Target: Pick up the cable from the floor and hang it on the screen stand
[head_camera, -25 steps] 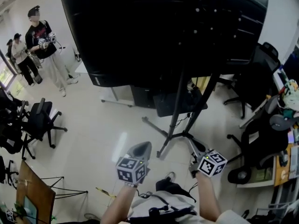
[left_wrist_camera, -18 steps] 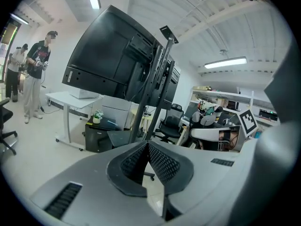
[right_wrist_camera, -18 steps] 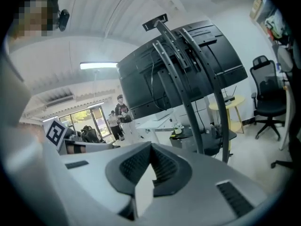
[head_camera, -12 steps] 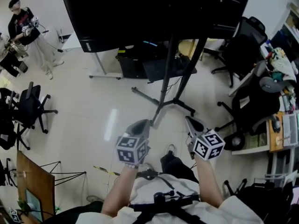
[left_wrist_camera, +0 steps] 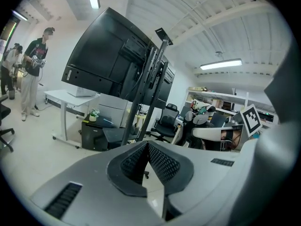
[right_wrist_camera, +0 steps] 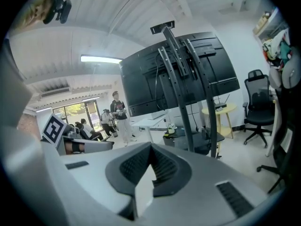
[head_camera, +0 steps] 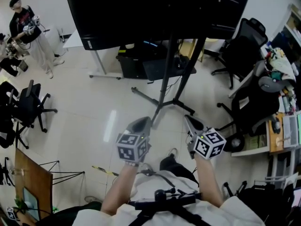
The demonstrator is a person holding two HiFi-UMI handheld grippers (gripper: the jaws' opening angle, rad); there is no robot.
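A big black screen (head_camera: 155,8) hangs on a dark pole stand (head_camera: 165,79) whose legs spread over the pale floor ahead. Thin wires hang by the pole near its base; I cannot make out a loose cable on the floor. My left gripper (head_camera: 143,121) and right gripper (head_camera: 188,120) point at the stand's feet, side by side, both shut and empty. In the left gripper view the shut jaws (left_wrist_camera: 147,143) face the screen (left_wrist_camera: 103,60) and its stand (left_wrist_camera: 146,88). The right gripper view shows its shut jaws (right_wrist_camera: 151,146) below the stand (right_wrist_camera: 181,93).
Black office chairs stand to the right (head_camera: 240,46) and left (head_camera: 28,107). A low black cabinet (head_camera: 136,65) sits behind the stand. A cluttered desk (head_camera: 282,126) lines the right. Two people (head_camera: 28,32) stand far left. A wooden board (head_camera: 30,182) leans at the lower left.
The head view has pulled back and turned a little, so the stand sits farther off. Both grippers stay shut and side by side, nearly unmoved.
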